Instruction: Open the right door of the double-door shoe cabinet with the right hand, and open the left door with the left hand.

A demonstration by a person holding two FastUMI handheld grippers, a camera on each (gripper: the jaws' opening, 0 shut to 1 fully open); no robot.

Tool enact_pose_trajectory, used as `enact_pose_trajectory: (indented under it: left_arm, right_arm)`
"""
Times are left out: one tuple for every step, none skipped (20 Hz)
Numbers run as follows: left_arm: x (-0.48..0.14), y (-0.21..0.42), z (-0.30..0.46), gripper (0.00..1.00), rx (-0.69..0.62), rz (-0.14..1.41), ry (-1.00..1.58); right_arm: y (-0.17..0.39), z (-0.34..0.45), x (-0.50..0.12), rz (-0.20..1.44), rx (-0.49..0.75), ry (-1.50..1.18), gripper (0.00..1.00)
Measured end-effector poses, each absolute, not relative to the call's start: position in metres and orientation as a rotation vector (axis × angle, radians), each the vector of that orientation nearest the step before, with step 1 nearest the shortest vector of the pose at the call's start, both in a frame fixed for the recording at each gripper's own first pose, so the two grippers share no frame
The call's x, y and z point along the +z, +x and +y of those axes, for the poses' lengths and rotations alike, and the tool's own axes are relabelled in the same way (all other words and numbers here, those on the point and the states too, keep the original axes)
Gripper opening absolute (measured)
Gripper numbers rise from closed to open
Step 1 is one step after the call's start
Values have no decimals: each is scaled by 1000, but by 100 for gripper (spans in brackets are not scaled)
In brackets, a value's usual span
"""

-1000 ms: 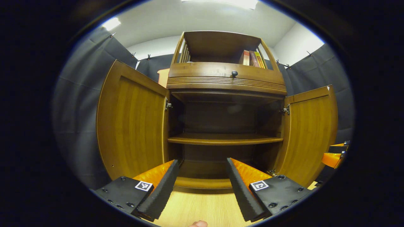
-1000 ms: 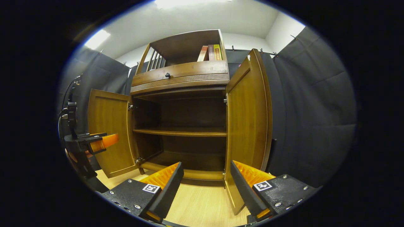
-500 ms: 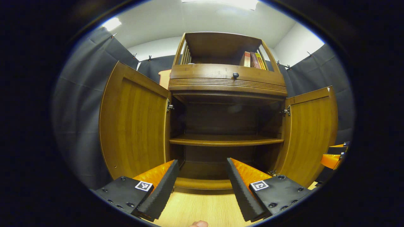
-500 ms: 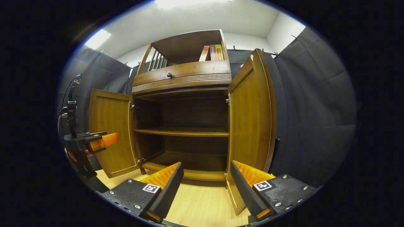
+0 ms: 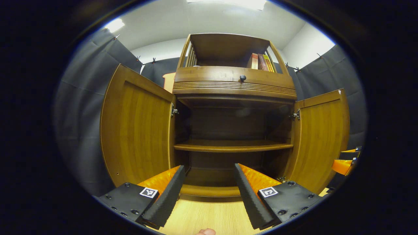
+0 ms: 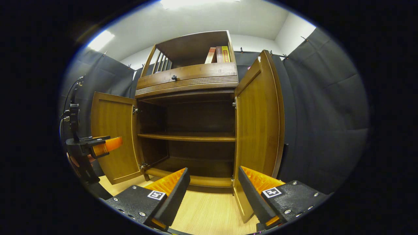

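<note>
Seen from the left gripper view: left door [image 5: 137,129] swung wide, shoe cabinet [image 5: 233,86] in the middle, right door [image 5: 318,138] swung wide. Left gripper [image 5: 209,192] held low before the opening, well apart from both doors, fingers spread wide and gripping nothing. Right gripper [image 5: 346,161] glimpsed at the far right edge, just beyond the right door.

Inside the cabinet: one bare shelf [image 5: 233,146] across the dark interior, nothing visible on it or on the floor below it. Above the doors, a drawer front with a small dark knob [image 5: 242,77]; above that, an open top compartment with a few books [image 5: 260,61] standing at its right end.

From the right gripper view: left gripper [image 6: 107,145] at the far left, beside the left door [image 6: 112,138]; cabinet [image 6: 187,81] open at centre; right door [image 6: 259,120] nearly edge-on. Right gripper [image 6: 212,195] low in front, fingers parted wide, empty, near the bottom of that door.

Pale wooden floor [image 6: 209,213] underfoot, dark cloth walls [image 6: 323,107] around, white ceiling [image 5: 209,23] with bright lights overhead.
</note>
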State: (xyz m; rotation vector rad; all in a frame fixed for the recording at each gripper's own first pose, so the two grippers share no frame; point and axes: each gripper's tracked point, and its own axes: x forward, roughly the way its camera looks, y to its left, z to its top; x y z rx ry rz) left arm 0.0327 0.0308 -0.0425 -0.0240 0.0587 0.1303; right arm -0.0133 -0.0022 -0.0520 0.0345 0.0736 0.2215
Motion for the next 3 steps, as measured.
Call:
enact_pose_trajectory:
  left_arm:
    - [-42,32,31,95,130,58,-23]
    - [-42,33,31,95,129,58,-23]
    - [-42,33,31,96,129,57,-23]
  right_arm:
    - [-13,-2,-52,73,221,35,100]
    - [-14,-2,-51,72,220,35,100]
    - [-13,-2,-51,72,220,34,100]
